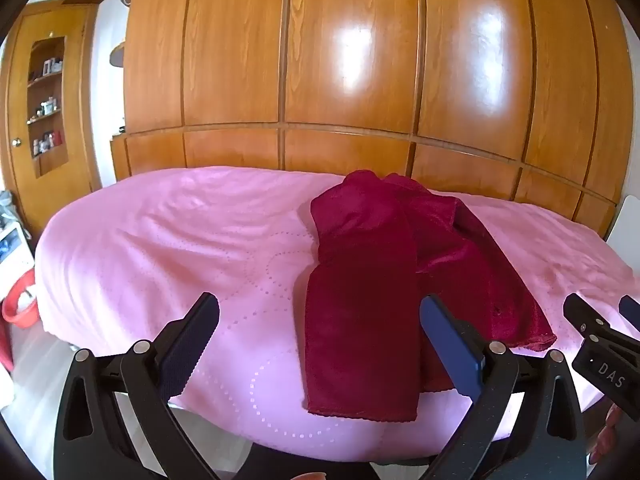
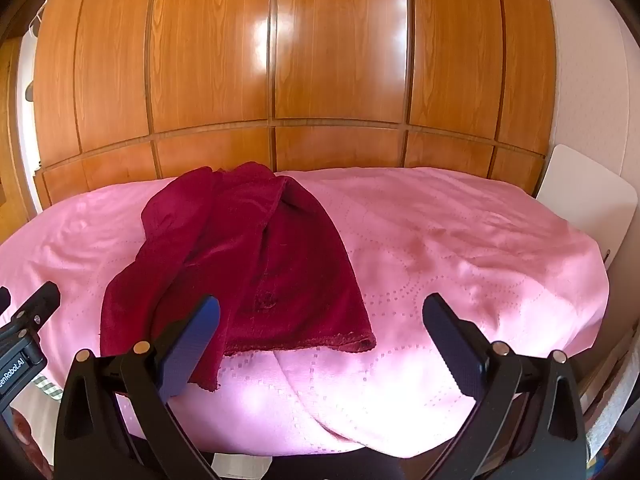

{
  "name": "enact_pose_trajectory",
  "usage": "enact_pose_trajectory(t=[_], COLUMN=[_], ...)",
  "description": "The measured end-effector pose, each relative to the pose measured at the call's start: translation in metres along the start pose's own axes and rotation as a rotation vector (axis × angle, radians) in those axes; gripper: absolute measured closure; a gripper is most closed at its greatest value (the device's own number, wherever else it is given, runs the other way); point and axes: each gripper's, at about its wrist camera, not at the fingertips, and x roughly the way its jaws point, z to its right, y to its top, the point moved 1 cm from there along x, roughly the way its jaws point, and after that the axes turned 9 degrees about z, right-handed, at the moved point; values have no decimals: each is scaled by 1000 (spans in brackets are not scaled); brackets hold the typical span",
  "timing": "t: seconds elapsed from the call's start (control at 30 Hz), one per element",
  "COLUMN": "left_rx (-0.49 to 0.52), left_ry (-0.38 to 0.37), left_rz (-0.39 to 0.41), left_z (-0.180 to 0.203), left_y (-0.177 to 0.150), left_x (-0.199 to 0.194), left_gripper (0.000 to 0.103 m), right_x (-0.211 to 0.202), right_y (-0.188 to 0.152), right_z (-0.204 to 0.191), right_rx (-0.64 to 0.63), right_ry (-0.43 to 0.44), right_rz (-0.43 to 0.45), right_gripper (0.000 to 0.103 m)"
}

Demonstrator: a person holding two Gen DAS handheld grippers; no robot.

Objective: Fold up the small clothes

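Observation:
A dark red velvet garment [image 1: 384, 280] lies on a pink bedspread [image 1: 160, 248], partly folded lengthwise, with one layer laid over the other. It also shows in the right wrist view [image 2: 256, 264], where a small button is visible near its hem. My left gripper [image 1: 320, 312] is open and empty, hovering above the garment's near end. My right gripper [image 2: 320, 312] is open and empty, over the bedspread [image 2: 460, 248] just right of the garment's hem. The right gripper shows at the right edge of the left wrist view [image 1: 600, 320].
A glossy wooden wardrobe [image 1: 320, 60] stands behind the bed. A shelf niche with small items [image 1: 46, 104] and a red basin [image 1: 20, 304] are at the left. A white board [image 2: 580, 200] leans at the bed's right.

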Motion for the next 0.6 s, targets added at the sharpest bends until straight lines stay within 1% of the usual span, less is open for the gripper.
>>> enact_pose_trajectory(t=[0.3, 0.5, 0.6], left_rx=[-2, 6, 16], left_ry=[6, 2, 3], left_rz=[1, 14, 23], left_z=[-1, 9, 8], left_y=[0, 4, 2], left_x=[-1, -2, -4], left_gripper=[3, 3, 3], right_x=[1, 2, 3], right_y=[-2, -2, -2], right_z=[-1, -2, 1], right_rx=[-1, -1, 6], right_ry=[-2, 2, 5], right_rz=[3, -2, -6], right_gripper=[2, 2, 2])
